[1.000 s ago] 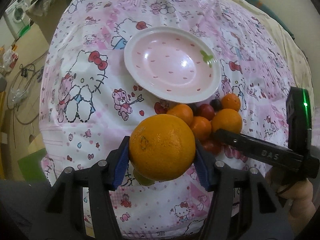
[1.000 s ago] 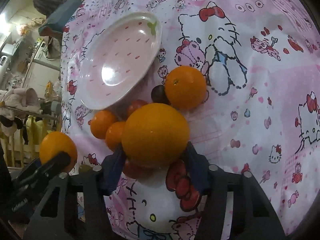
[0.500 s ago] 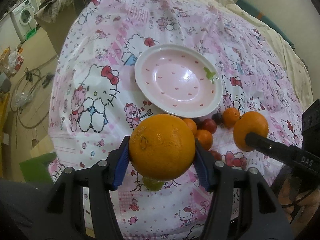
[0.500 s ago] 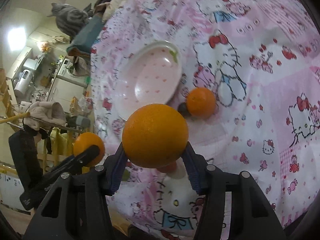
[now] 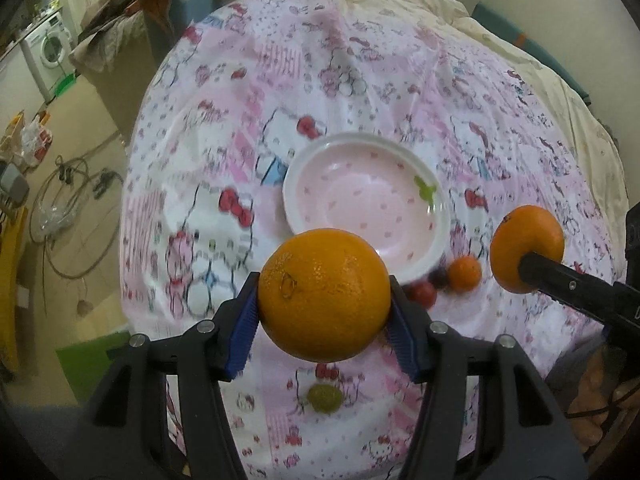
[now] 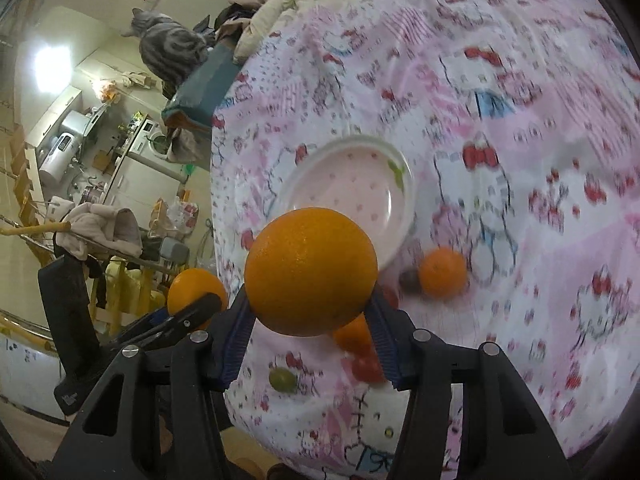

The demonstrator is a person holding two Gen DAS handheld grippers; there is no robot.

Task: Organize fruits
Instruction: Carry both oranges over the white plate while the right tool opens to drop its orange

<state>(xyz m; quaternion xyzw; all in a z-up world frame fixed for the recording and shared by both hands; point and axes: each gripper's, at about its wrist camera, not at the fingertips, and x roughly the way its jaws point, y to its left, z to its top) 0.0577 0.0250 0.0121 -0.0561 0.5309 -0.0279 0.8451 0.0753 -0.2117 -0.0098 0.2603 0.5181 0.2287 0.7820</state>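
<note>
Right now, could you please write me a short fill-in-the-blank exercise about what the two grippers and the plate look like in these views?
1. Each gripper, left gripper and right gripper, is shut on an ____.
2. The pink plate holds ____ fruit.
3. The small green fruit lies on the ____, not on the plate.
4. The animal perched in the background is a ____.

Missing words: orange; no; tablecloth; cat

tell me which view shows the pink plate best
The left wrist view: the pink plate sits near the middle, seen from above, with only its near rim hidden behind the left gripper's orange. In the right wrist view the plate is smaller, blurrier and half covered by the right gripper's orange.
</note>
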